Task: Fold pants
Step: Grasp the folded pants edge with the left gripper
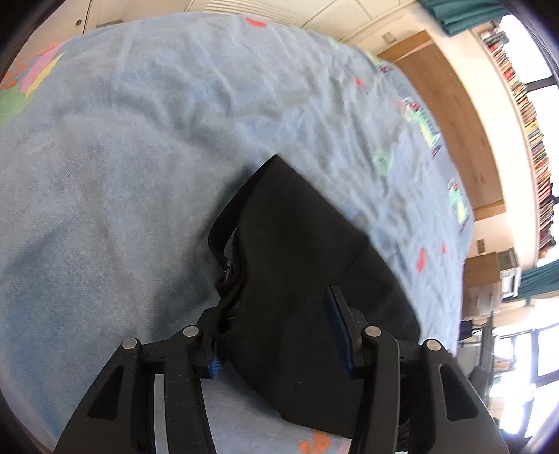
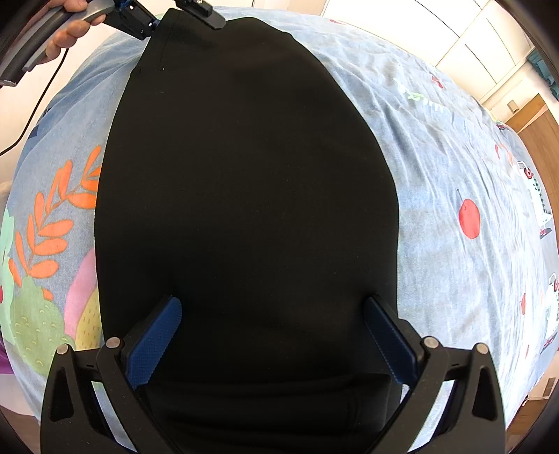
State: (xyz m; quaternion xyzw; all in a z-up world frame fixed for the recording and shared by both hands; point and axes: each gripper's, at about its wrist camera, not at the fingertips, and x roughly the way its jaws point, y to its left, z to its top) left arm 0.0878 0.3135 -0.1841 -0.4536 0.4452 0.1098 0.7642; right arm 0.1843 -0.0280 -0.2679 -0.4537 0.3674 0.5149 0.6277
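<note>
Black pants [image 2: 244, 195] lie flat and long on a light blue bed sheet [image 2: 436, 167]. My right gripper [image 2: 274, 314] is open, its blue pads straddling the near end of the pants. My left gripper [image 2: 181, 17] shows at the far end in the right wrist view, its fingers either side of the cloth's edge. In the left wrist view the left gripper [image 1: 276, 314] is open around a raised black fold of the pants [image 1: 297, 251]; the left pad [image 1: 213, 365] is mostly hidden by cloth.
The sheet [image 1: 139, 139] has printed leaves [image 2: 59, 223], fruit and a red cherry [image 2: 469, 218]. A wooden door [image 1: 450, 122], bookshelves [image 1: 531, 132] and bright windows lie beyond the bed. A hand [image 2: 66, 31] holds the left gripper's handle.
</note>
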